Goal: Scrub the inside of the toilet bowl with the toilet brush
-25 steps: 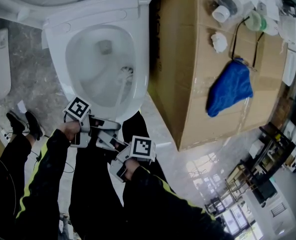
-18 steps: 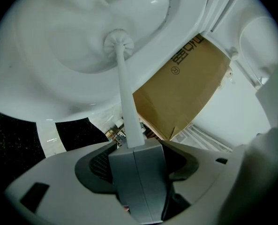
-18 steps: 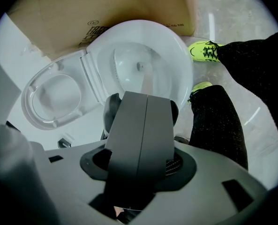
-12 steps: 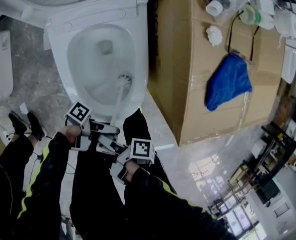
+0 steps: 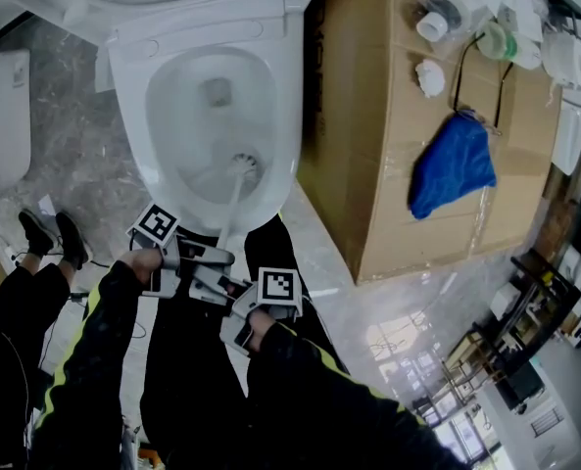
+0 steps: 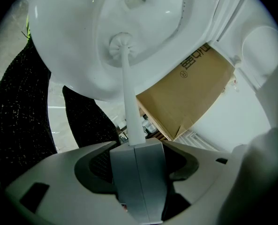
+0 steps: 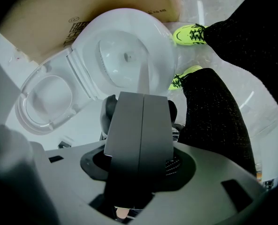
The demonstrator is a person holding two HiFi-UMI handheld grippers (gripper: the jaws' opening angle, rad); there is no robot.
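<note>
The white toilet bowl [image 5: 138, 96] stands open at the top of the head view, its seat raised. The toilet brush [image 5: 244, 165] has its round head low on the near inner wall, and its white handle slants down toward me. My left gripper [image 5: 221, 255] is shut on that handle; in the left gripper view [image 6: 135, 146] the toilet brush handle [image 6: 128, 102] rises from the jaw tips into the bowl [image 6: 73, 64]. My right gripper [image 5: 226, 287] sits just behind it, jaws shut [image 7: 142, 95] in line with the handle's near end, where the brush handle [image 7: 143, 76] shows beyond against the bowl [image 7: 164, 48].
A big cardboard box [image 5: 368, 164] stands tight against the toilet's right side, with a blue cloth [image 5: 452, 169] and plastic bottles [image 5: 457, 8] on top. Another white fixture [image 5: 1, 125] is at the left. My dark-trousered legs [image 5: 192, 380] and a pair of dark shoes [image 5: 70, 238] fill the floor below.
The brush head has slid from the bowl's right inner wall down toward the near front wall. Both grippers stay shut and have barely shifted.
</note>
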